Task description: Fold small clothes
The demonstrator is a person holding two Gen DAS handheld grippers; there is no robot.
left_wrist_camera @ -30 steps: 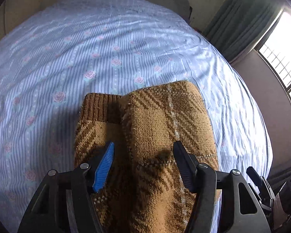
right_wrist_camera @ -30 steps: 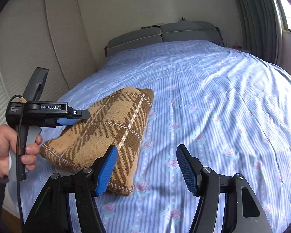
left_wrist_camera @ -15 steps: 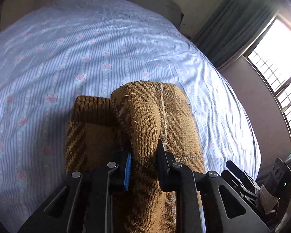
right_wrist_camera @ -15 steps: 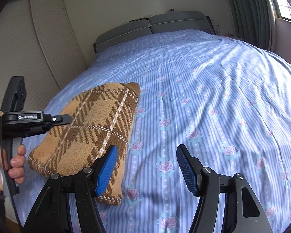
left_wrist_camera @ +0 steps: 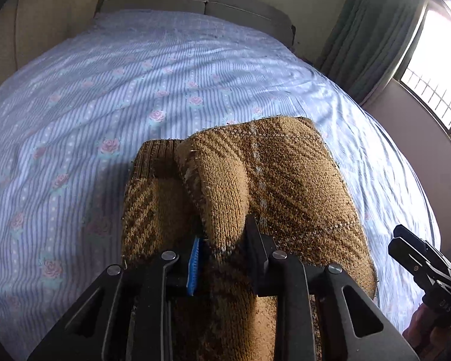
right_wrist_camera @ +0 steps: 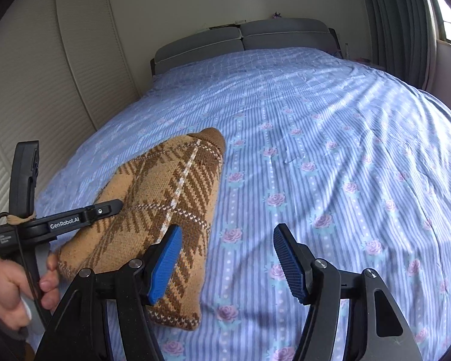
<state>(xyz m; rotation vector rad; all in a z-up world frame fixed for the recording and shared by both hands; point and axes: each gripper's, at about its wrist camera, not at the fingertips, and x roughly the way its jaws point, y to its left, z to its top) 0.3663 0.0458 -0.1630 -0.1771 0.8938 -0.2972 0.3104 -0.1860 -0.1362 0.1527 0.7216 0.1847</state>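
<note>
Now pinching, w/ the change plain against a second back: the left hand-held gripper [left_wrist_camera: 222,249], then gaping wide over the cloth, is clamping a raised ridge of the brown plaid knit garment [left_wrist_camera: 279,180] between its blue pad and black finger, only the thickness of the bunched knit keeping the jaws apart. Seen from the left wrist, the fold is bulging up between the fingers while a ribbed edge is showing at the far left of the bundle. The garment, already doubled into a thick oblong, is lying on the near-left part of the bed [left_wrist_camera: 111,90], on the blue striped sheet w/ pink roses.

From the right wrist view, the garment [right_wrist_camera: 162,210] is sitting to the left, the left hand-held gripper [right_wrist_camera: 117,203] reaching in over its near end. Further right, the right hand-held gripper [right_wrist_camera: 225,258] is hanging wide open and holding nothing, its left pad overlapping the knit's right edge in view; contact cannot be told. Bare sheet is lying beyond, w/ grey headboard [right_wrist_camera: 240,39] at the far end.

Judgement: grip secured, so the next fold or a lift of this layer is prob. in hand; folding looks well along but not finished.
</note>
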